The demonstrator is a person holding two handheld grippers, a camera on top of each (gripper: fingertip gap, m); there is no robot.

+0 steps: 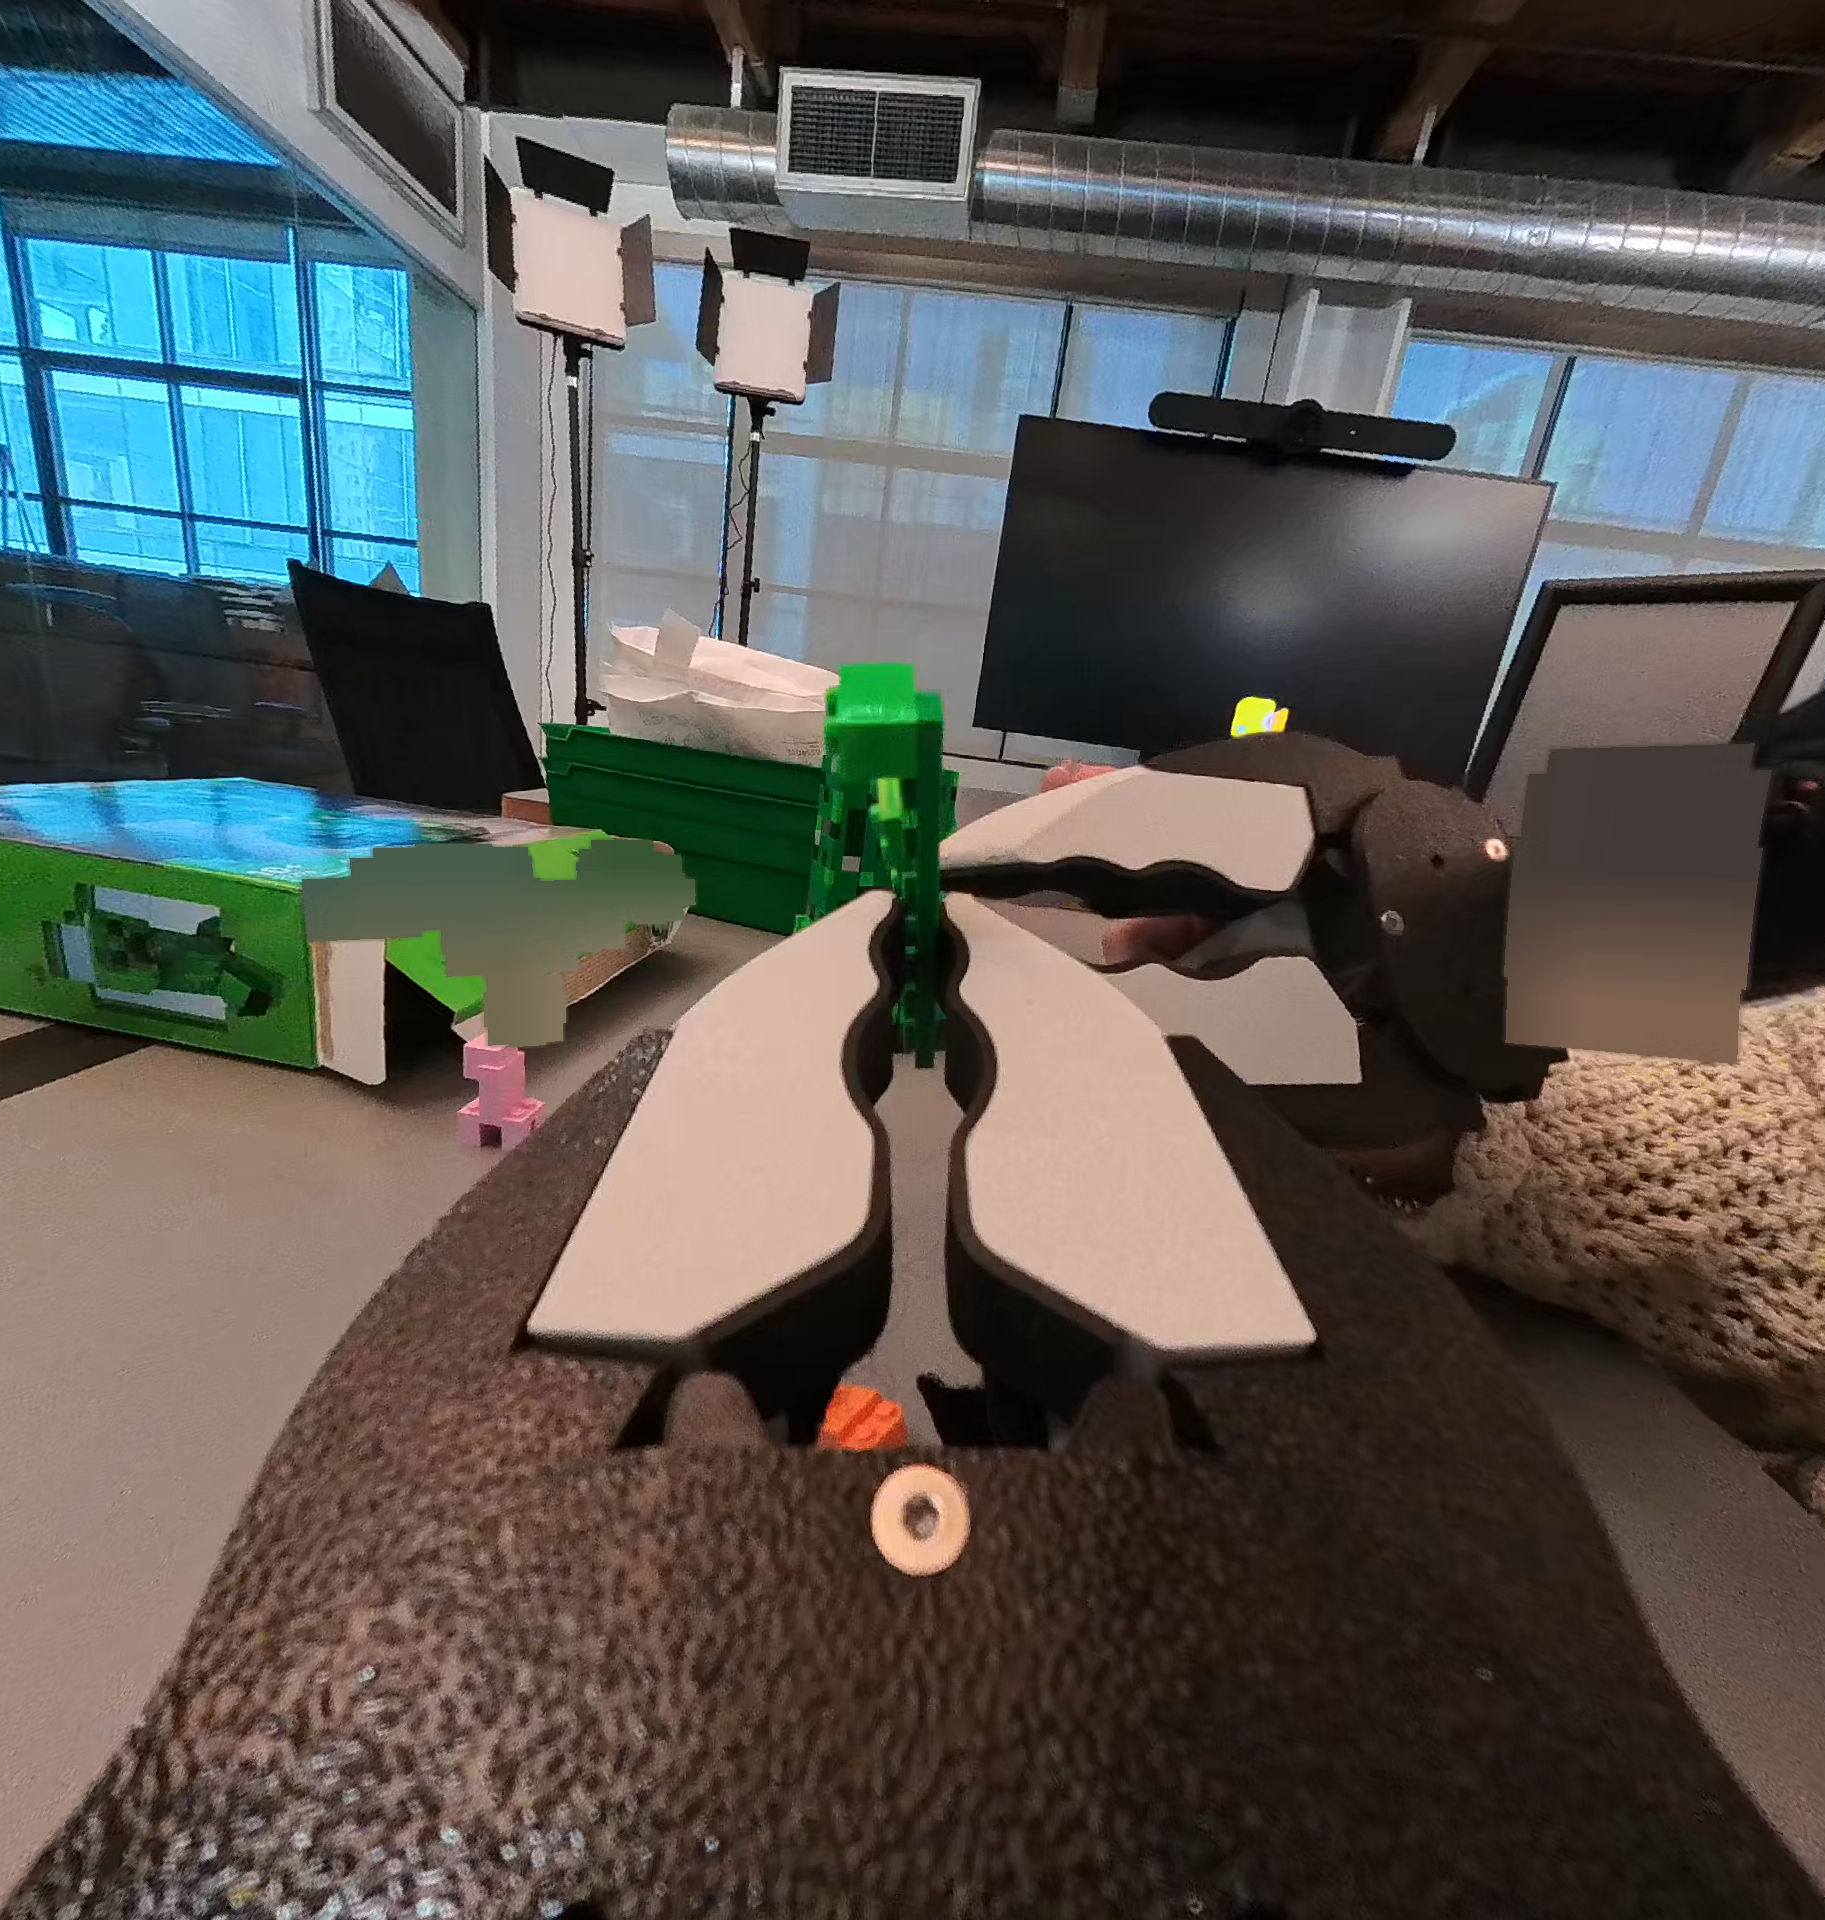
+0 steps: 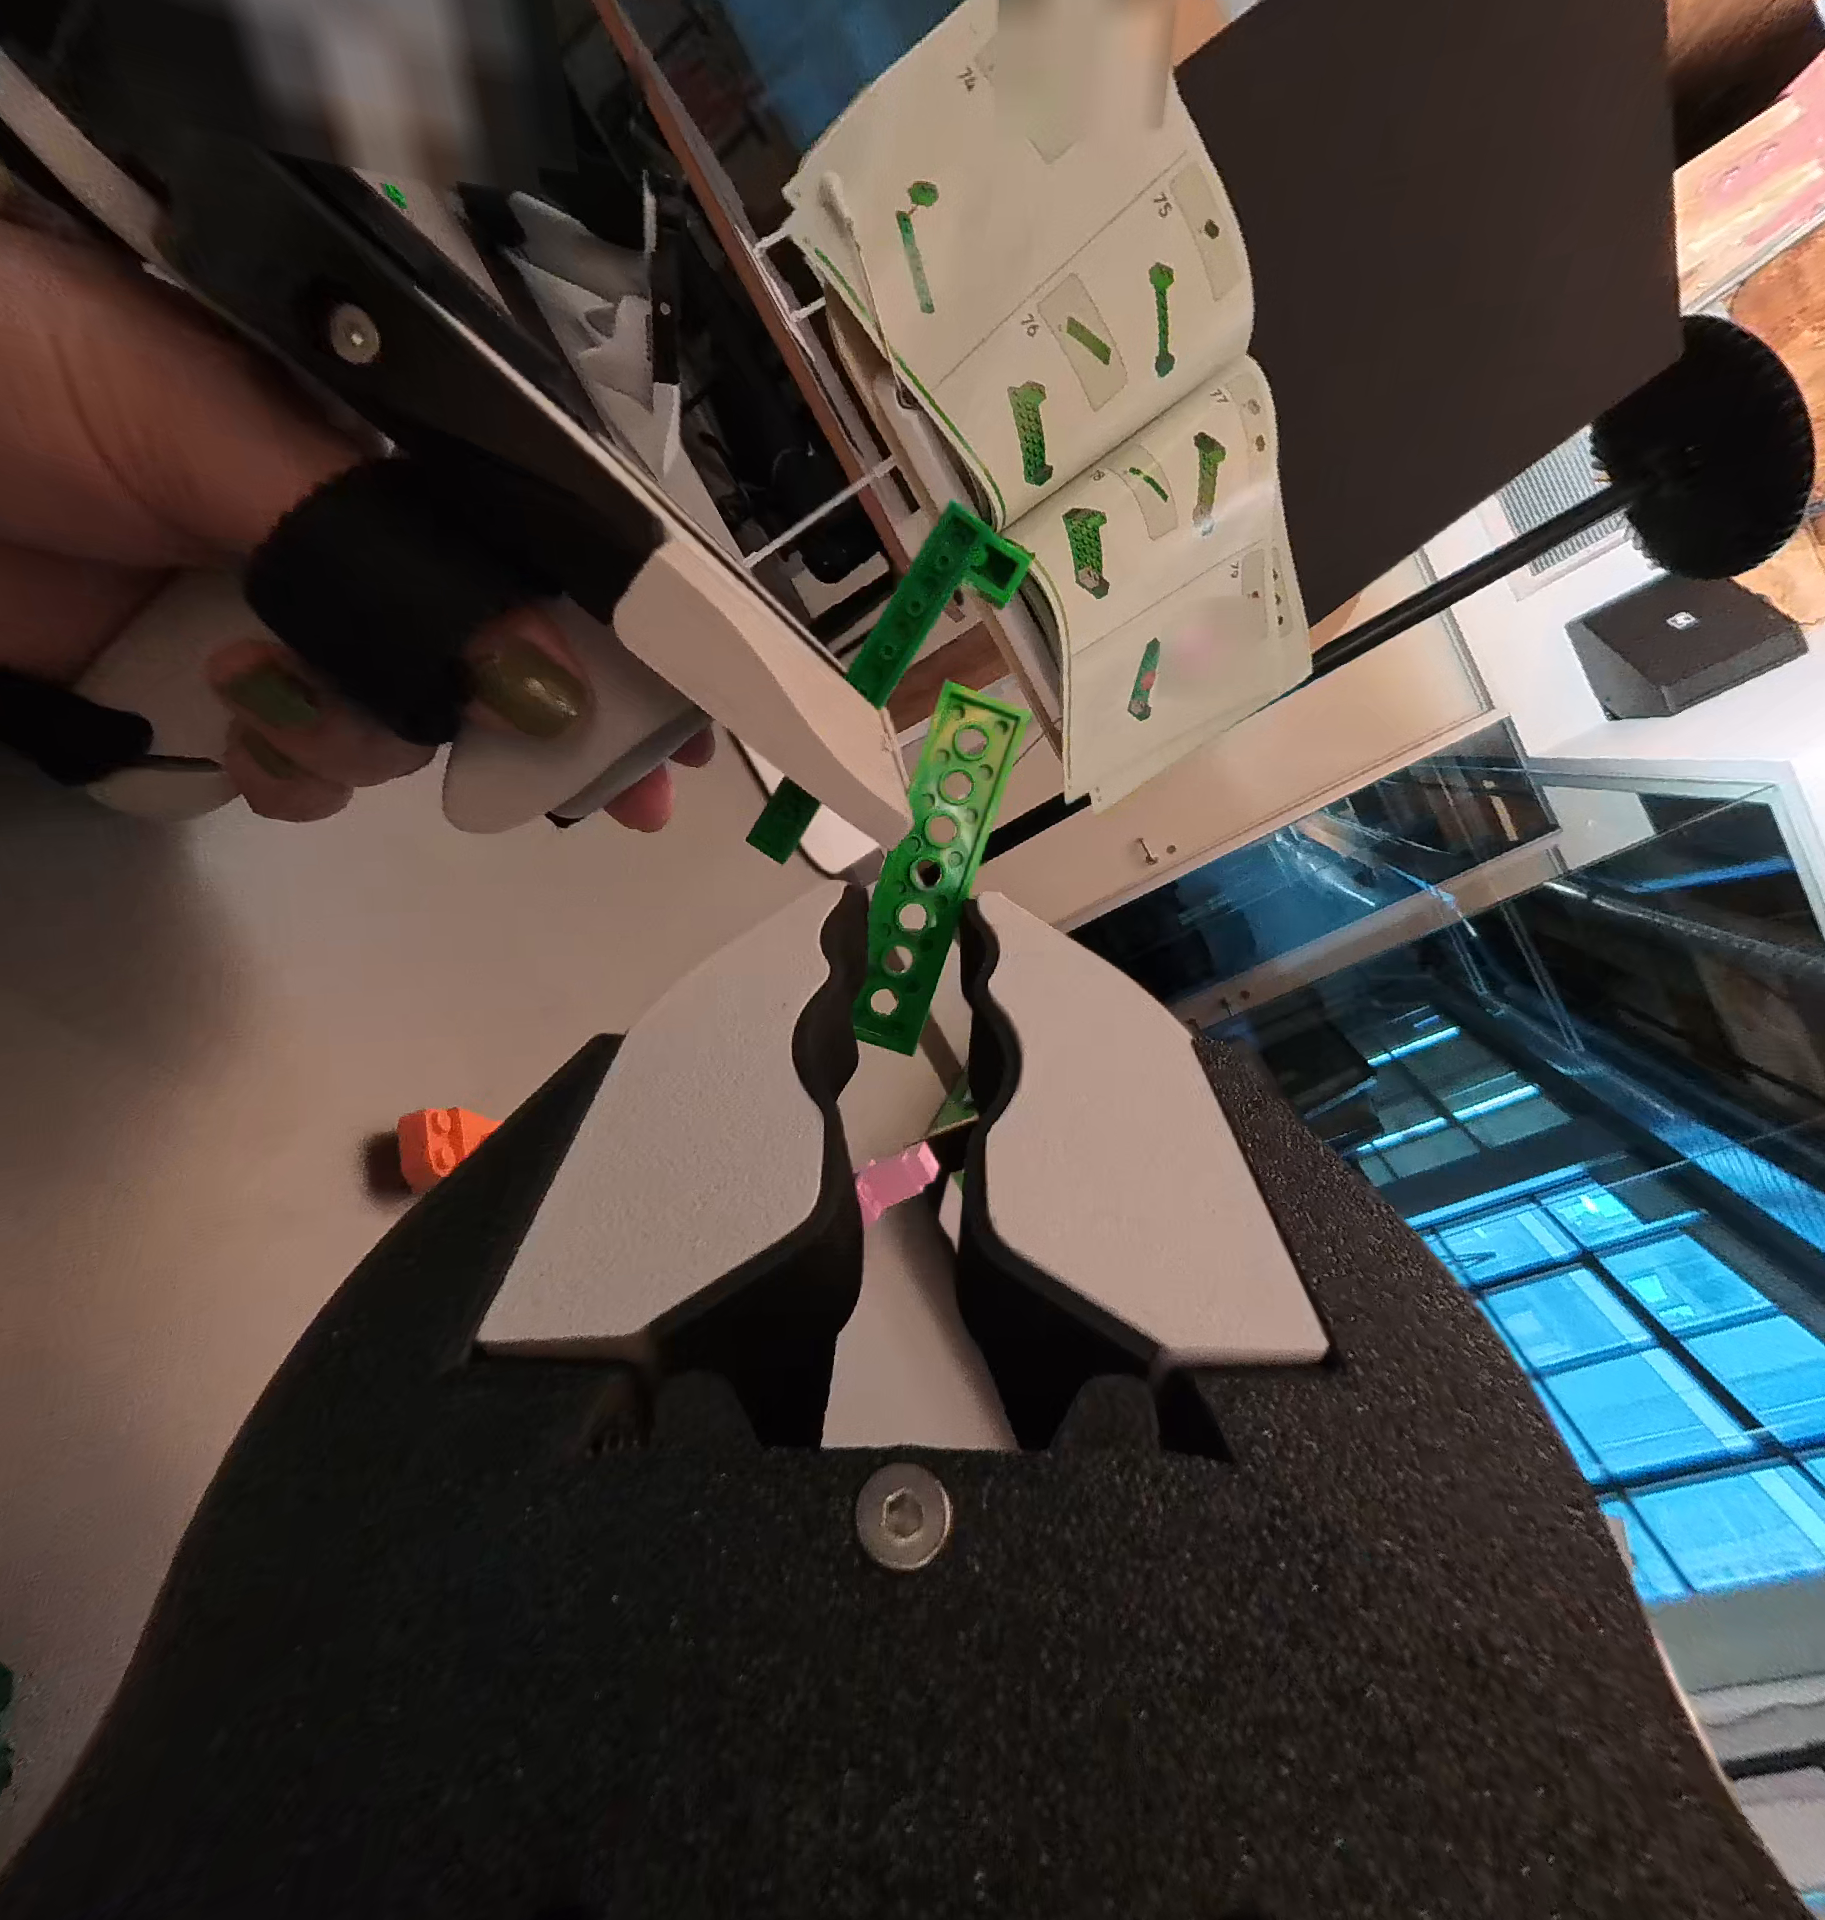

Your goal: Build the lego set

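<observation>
A tall green lego assembly (image 1: 892,831) is clamped near its lower end by the left gripper (image 1: 918,935), held upright and lifted off the grey table (image 1: 160,1299) — apparently so that its side is offered to the other tool. From the right, the right gripper (image 1: 949,862) is brought in level, its tips just beside the assembly. In the right wrist view a flat green plate with a row of holes (image 2: 934,862) is pinched between the right gripper's fingers (image 2: 1053,997), one end held and the rest projecting forward toward the assembly, presumably to be pressed on. Behind the assembly an open instruction booklet (image 2: 1095,416) is propped up, probably for reference. An orange brick (image 2: 435,1143) and a pink piece (image 1: 492,1101) are left on the table below the assembly, with the set's box (image 1: 160,914) farther left.
</observation>
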